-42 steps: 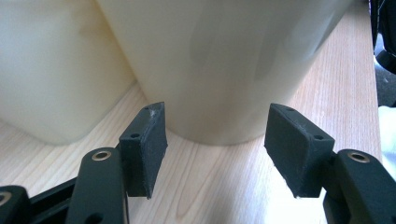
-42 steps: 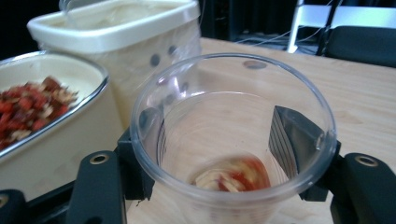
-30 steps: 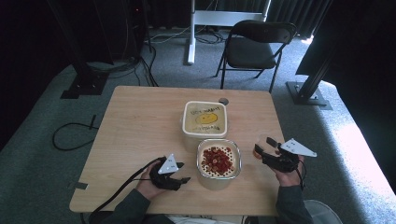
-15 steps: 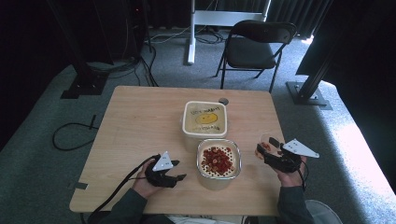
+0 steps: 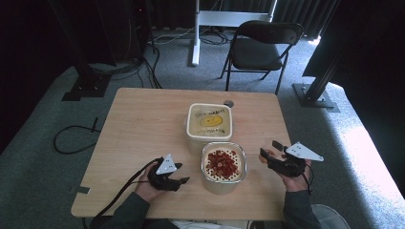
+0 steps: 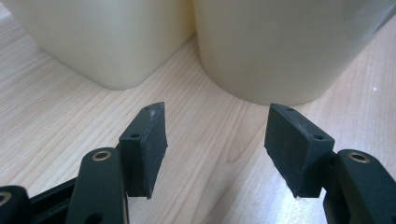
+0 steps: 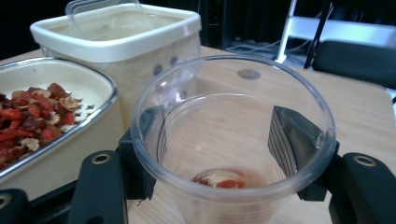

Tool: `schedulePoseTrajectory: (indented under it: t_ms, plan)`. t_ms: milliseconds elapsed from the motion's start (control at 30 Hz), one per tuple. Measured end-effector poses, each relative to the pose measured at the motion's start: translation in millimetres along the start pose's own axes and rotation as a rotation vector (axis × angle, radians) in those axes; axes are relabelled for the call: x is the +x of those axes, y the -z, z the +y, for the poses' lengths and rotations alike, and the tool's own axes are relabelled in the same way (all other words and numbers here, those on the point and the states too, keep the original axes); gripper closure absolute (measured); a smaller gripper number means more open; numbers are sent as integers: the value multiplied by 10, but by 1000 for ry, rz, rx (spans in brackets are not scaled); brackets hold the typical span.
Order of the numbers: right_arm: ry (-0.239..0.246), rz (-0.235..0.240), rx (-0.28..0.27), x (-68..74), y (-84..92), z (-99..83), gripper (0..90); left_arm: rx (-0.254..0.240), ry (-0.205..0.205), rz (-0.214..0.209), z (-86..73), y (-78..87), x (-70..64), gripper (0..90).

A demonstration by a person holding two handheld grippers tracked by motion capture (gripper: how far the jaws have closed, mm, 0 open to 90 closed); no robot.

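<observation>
High view first: a wooden table (image 5: 143, 124) stands on grey carpet, and a person sits at its near edge with a black gripper in each hand. Two cream tubs sit in the middle, touching each other. The far tub (image 5: 210, 121) has a clear lid with a yellow shape on it. The near tub (image 5: 223, 167) is open and full of red dried bits.

On the person's right, the right gripper (image 5: 270, 150) rests near the table's right edge, just beside the near tub. Its own view shows what it has — a clear plastic cup (image 7: 233, 140), standing upright between the two black jaws. The jaws are clamped on the cup's sides, one on each side. A few red bits lie at the bottom of the cup. To the left of the cup in that view is the open tub with the red bits, and behind it the lidded tub. Both are close to the cup but not touching it.

On the person's left, the left gripper (image 5: 179, 177) lies low on the table, pointing at the near tub. Its jaws stand wide apart with only bare wood between them. In its own view the two tub walls rise right in front of it, side by side — they block the way ahead.

Behind the table stand a black folding chair (image 5: 260, 47) and a white desk leg (image 5: 196, 33). Black cables (image 5: 71, 140) curl on the carpet at the left.
</observation>
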State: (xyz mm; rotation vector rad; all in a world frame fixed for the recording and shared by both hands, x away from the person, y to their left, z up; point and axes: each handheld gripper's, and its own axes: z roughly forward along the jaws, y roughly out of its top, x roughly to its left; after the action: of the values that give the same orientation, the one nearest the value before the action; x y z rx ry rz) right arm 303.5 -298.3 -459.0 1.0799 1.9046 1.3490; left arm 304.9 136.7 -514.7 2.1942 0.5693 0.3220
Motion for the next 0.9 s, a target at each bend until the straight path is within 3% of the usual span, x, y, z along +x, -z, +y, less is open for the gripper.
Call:
schedulePoseTrajectory:
  t_ms: [100, 267, 433, 500, 633, 800, 833, 900]
  plan:
    - [-9, -8, -2, 18, -10, 48, 366, -2, 8, 7, -20, 29, 28, 395]
    - [25, -6, -20, 93, -10, 168, 365, 11, 20, 29, -64, 61, 92, 395]
    - [103, -49, -12, 197, -14, 310, 364, 18, 30, 47, -102, 90, 143, 396]
    - [143, -68, 0, 242, -22, 366, 364, 40, 44, 83, -144, 84, 187, 396]
    - [227, -117, 45, 335, -59, 438, 364, 61, 60, 93, -186, 57, 233, 395]
    - [317, -136, 78, 426, -96, 502, 366, 70, 67, 133, -204, 25, 257, 396]
    - [317, -136, 78, 426, -96, 502, 366, 70, 67, 133, -204, 25, 257, 396]
    - [369, -150, 99, 492, -109, 535, 366, 71, 80, 151, -222, 13, 280, 396]
